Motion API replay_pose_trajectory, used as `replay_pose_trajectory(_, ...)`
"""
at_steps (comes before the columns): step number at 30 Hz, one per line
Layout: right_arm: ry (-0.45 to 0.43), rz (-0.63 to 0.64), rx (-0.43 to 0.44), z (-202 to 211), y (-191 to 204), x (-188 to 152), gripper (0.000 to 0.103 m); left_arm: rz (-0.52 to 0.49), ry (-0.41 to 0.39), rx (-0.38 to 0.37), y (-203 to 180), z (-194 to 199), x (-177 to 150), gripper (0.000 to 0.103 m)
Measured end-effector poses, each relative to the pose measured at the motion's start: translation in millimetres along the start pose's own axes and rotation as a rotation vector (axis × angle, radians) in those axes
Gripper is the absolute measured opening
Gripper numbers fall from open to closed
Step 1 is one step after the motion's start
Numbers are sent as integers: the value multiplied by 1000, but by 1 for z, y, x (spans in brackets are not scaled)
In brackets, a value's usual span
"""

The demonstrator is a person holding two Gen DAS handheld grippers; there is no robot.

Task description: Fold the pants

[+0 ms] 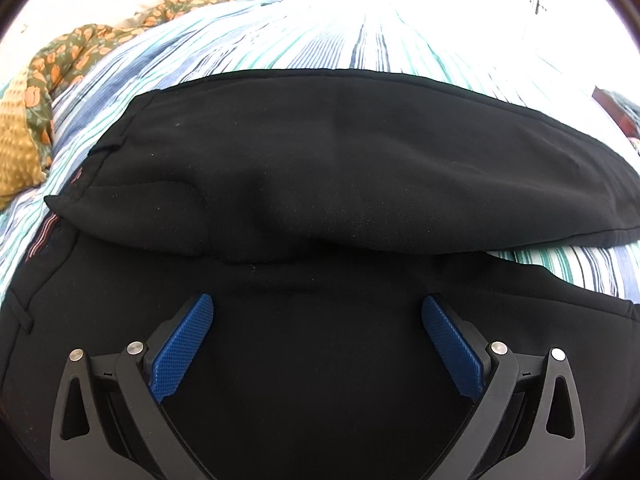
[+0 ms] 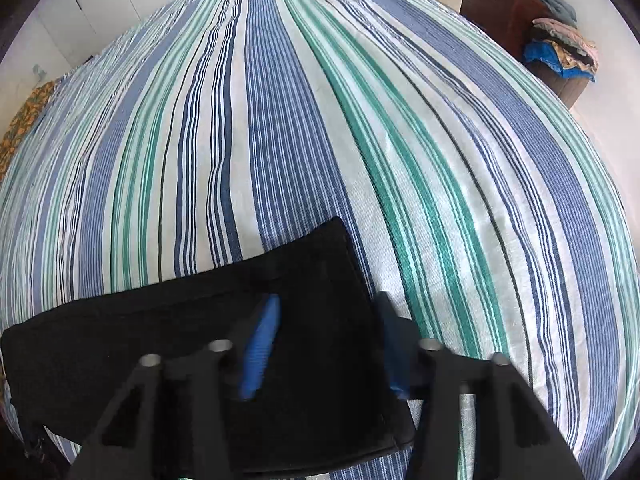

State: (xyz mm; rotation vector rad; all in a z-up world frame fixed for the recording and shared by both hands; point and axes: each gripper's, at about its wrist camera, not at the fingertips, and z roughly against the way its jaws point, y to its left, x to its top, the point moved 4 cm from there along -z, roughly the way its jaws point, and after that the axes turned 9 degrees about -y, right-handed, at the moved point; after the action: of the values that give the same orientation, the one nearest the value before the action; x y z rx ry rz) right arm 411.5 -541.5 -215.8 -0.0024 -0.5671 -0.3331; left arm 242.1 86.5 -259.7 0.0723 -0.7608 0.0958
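Our right claw (image 2: 326,300) is blurred. Its blue ribbed pads stand narrowly apart, and the hem of the black pants (image 2: 160,340) lies flat between them with no pinch that we can see. Our left claw (image 1: 318,300) gapes wide above matte, lint-flecked pants that run out of frame below it. A striped woven bedsheet (image 2: 320,120) lies beyond.

Black pants (image 1: 320,168): plain dark fabric, lying flat on striped bedsheet (image 2: 320,120), one leg doubled over the other, hem end squared.
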Motion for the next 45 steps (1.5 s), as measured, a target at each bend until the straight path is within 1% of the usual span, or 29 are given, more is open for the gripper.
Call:
replay_pose_trajectory(1,-62,14,-22,14,2,-1,5,1,-3,-1,2,-2,0,103)
replay_pose_trajectory(3,-205,28,31,58,8,-10,4,4,-8,-4,3,-2,-2,103)
replay_pose_trajectory(5,-319,95,96,115,17,-29,4,5,-10,-5,3,1,-4,103)
replay_pose_trajectory(7,-405,172,149,175,25,-64,4,5,-9,-5,3,1,-4,103)
replay_pose_trajectory(9,-458,201,198,230,26,-112,4,5,-8,-6,3,2,-4,103)
replay_pose_trajectory(11,-470,186,225,265,22,-166,4,2,-7,-2,2,2,-4,103)
replay_pose_trajectory(13,-433,132,225,279,7,-227,4,-4,3,3,1,2,-3,103)
replay_pose_trajectory(15,-343,88,149,270,-10,-277,8,-9,35,3,2,2,1,103)
replay_pose_trajectory(17,-254,39,35,256,-28,-317,30,-2,81,-13,4,6,7,102)
replay_pose_trajectory(18,-245,3,6,259,-36,-332,47,13,98,-25,5,11,9,102)
replay_pose_trajectory(19,-261,-38,8,267,-45,-343,51,35,108,-51,6,18,9,102)
replay_pose_trajectory(20,-282,-72,28,277,-47,-350,52,60,103,-80,7,27,8,102)
replay_pose_trajectory(22,-297,-118,119,292,-36,-357,52,98,74,-141,5,48,5,102)
replay_pose_trajectory(23,-295,-146,202,297,-26,-358,52,104,64,-164,4,56,3,102)
replay_pose_trajectory(24,-285,-192,314,298,-12,-359,55,104,52,-187,2,67,1,102)
replay_pose_trajectory(25,-258,-251,437,294,7,-359,63,100,37,-203,0,78,-1,102)
replay_pose_trajectory(26,-217,-314,554,286,23,-361,67,97,25,-216,-1,87,-1,102)
replay_pose_trajectory(27,-175,-372,646,276,39,-362,69,94,12,-230,-3,96,-2,102)
replay_pose_trajectory(28,-134,-426,699,261,51,-364,69,91,1,-245,-4,105,-1,102)
replay_pose_trajectory(29,-103,-472,714,244,59,-363,69,88,-4,-256,-5,111,-1,102)
replay_pose_trajectory(30,-89,-506,695,229,66,-361,69,85,-7,-264,-5,117,0,102)
replay_pose_trajectory(32,-96,-607,568,201,54,-360,69,73,-13,-269,-3,129,2,102)
replay_pose_trajectory(34,-153,-788,533,191,34,-360,69,57,-21,-263,-5,138,1,102)
replay_pose_trajectory(36,-217,-856,435,193,20,-358,66,37,-11,-257,-7,139,-4,102)
replay_pose_trajectory(38,-247,-809,337,194,15,-350,50,2,34,-253,-9,130,-5,102)
replay_pose_trajectory(39,-255,-758,313,196,15,-344,22,-12,53,-251,-10,128,-4,102)
replay_pose_trajectory(40,-264,-711,311,200,15,-338,5,-16,59,-254,-11,128,0,102)
replay_pose_trajectory(42,-291,-655,370,221,15,-325,5,36,32,-287,-8,131,20,102)
replay_pose_trajectory(45,-384,-505,444,279,13,-302,5,219,5,-357,6,124,68,102)
